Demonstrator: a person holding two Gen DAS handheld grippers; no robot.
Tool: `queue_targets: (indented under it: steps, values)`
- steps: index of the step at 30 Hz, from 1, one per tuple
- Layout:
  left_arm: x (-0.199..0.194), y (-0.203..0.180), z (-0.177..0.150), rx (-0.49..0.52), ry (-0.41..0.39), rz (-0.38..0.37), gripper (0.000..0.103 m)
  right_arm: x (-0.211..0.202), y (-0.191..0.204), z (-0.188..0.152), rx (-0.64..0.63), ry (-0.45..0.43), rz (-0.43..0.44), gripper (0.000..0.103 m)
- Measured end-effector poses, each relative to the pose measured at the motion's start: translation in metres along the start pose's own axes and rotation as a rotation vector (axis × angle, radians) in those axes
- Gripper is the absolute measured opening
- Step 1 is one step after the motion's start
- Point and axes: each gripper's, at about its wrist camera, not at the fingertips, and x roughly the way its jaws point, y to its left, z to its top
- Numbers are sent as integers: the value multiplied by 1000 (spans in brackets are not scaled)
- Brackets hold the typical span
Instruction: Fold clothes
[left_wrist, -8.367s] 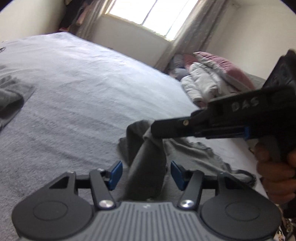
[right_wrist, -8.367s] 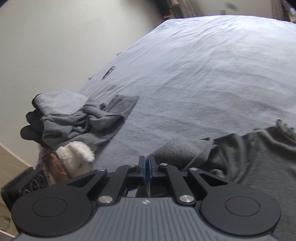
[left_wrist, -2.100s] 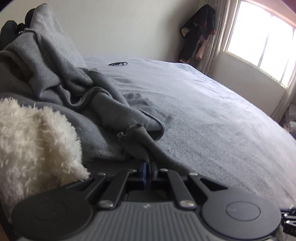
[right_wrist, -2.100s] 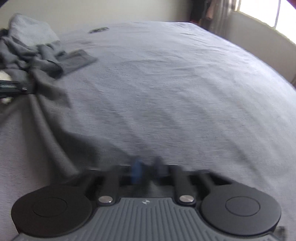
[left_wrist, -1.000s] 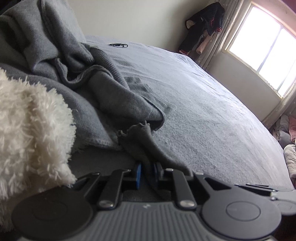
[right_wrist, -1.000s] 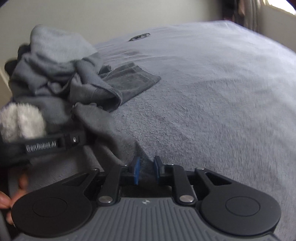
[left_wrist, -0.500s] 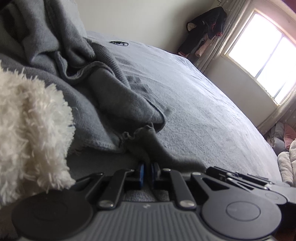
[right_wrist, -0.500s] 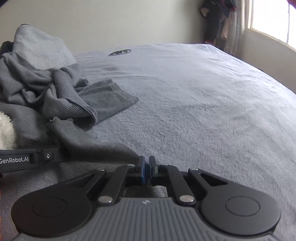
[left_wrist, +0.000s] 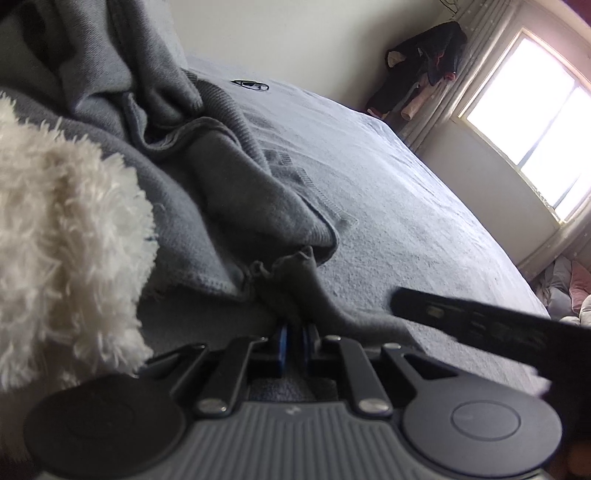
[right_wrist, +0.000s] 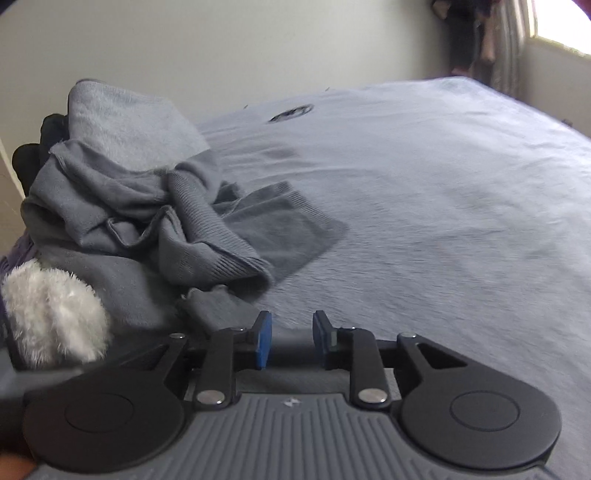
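Pinching a ruffled edge of the dark grey garment (left_wrist: 295, 291) in my left jaws (left_wrist: 295, 338), which are clamped nearly together with the cloth rising out from between the blue pads. The garment lies low on the bed (left_wrist: 406, 206), its edge standing up in a small crumpled peak just ahead of the left jaws and the rest trailing off to the right under the black bar of my right tool (left_wrist: 480, 325), which crosses the lower right of the left view. My right jaws (right_wrist: 291, 339) have just been opening; a clear gap now shows between the blue pads, nothing is pressed between them, and only the pale bedcover and a strip of dark cloth show beyond. In the right view the same garment edge (right_wrist: 218, 306) sits just left of the right jaws, apart from the pads. Behind it is a heap of grey clothes (right_wrist: 140, 206), one ribbed sleeve draped forward and a flat ribbed panel spread on the bed beside the heap. A white fluffy item (right_wrist: 51, 314) rests against the near left side of the heap. A small dark object (right_wrist: 291, 110) lies far off on the bedcover; I cannot tell what it is. A window (left_wrist: 535, 122) with a curtain is at upper right in the left view, dark clothing (left_wrist: 417, 70) hanging beside it.
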Motion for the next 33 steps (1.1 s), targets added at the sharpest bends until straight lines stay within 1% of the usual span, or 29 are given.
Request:
queue_targets:
  steps: [3,5,6,7,8,10,12,16,18,21,23,25,27,31,33]
  values:
    - [-1,1,1,-14,4,0,9,25,3,2,-14,43,19,27]
    - [0,3,1,-20,9,4,6,36,5,0,-9,56,32,26]
    - [1,4,1,-23,12,2,6,39,6,-1,-11,56,44,23]
    - [2,5,1,-25,13,-1,7,39,7,-2,-18,48,61,4]
    - [2,5,2,-24,13,-3,5,39,9,-4,-27,44,76,4]
    - [2,5,3,-22,13,-7,5,36,12,-9,-59,26,72,4]
    - [1,5,2,-22,12,-9,4,31,13,-9,-70,-22,28,4]
    - [-2,4,1,-25,2,-4,4,19,8,-3,-42,-137,-70,3]
    - [-3,3,1,-21,-5,-4,4,17,7,-1,-46,-161,-111,3]
    - [-6,2,1,-24,-26,-12,4,16,11,-1,-78,-192,-149,3]
    - [-10,0,2,-11,-52,0,3,16,12,-1,-84,-218,-163,3]
    - [-11,0,2,18,-75,43,1,21,10,1,-76,-207,-174,4]
    - [-9,5,4,8,-72,69,0,23,6,5,-55,-176,-171,4]
    - [-9,7,8,-27,-18,40,1,-3,-6,10,-26,-161,-150,5]
    - [-10,5,8,-45,8,12,7,-22,-11,9,-30,-146,-156,6]
